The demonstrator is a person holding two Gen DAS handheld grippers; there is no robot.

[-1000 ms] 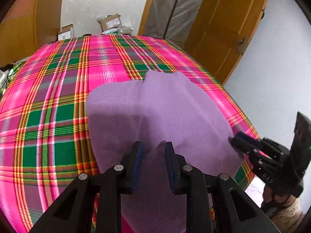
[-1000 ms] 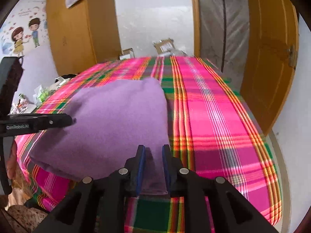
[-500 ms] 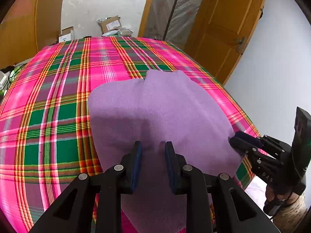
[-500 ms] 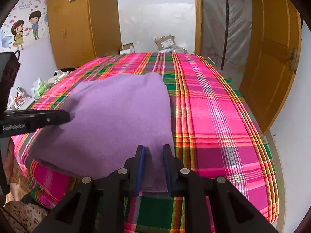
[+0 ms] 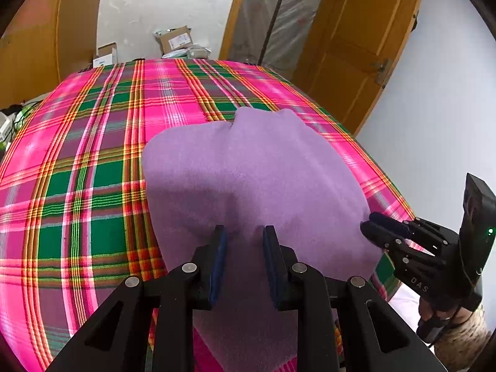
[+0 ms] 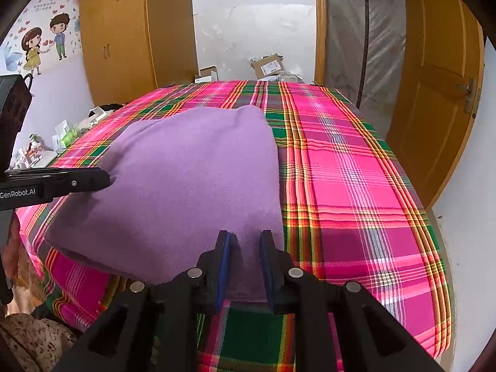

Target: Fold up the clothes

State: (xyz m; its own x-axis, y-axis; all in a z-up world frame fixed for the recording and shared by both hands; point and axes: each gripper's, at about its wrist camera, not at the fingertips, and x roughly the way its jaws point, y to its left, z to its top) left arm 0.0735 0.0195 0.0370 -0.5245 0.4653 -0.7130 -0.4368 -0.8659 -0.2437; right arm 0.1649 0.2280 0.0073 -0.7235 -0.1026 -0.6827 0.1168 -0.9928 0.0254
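A purple fleece cloth [image 5: 248, 170] lies folded on the plaid bed [image 5: 77, 186], and its near edge is lifted off the cover. My left gripper [image 5: 244, 236] is shut on that near edge at the cloth's left part. The right gripper [image 6: 245, 243] is shut on the near right corner of the purple cloth [image 6: 192, 170]. Each gripper shows in the other's view: the right gripper [image 5: 376, 226] pinches the cloth's right edge, and the left gripper [image 6: 102, 177] pinches its left edge. The far half of the cloth rests flat on the bed [image 6: 356, 186].
Cardboard boxes [image 5: 175, 38] lie on the floor beyond the bed's far end. A wooden door [image 6: 440, 99] and a plastic-wrapped mattress [image 6: 365, 46] stand to the right, and a wardrobe [image 6: 117, 40] to the left. Small items [image 6: 62, 136] crowd a low surface by the bed's left side.
Both grippers have risen a little with the cloth's near edge still held. The cloth's far half has stayed in place on the bed.
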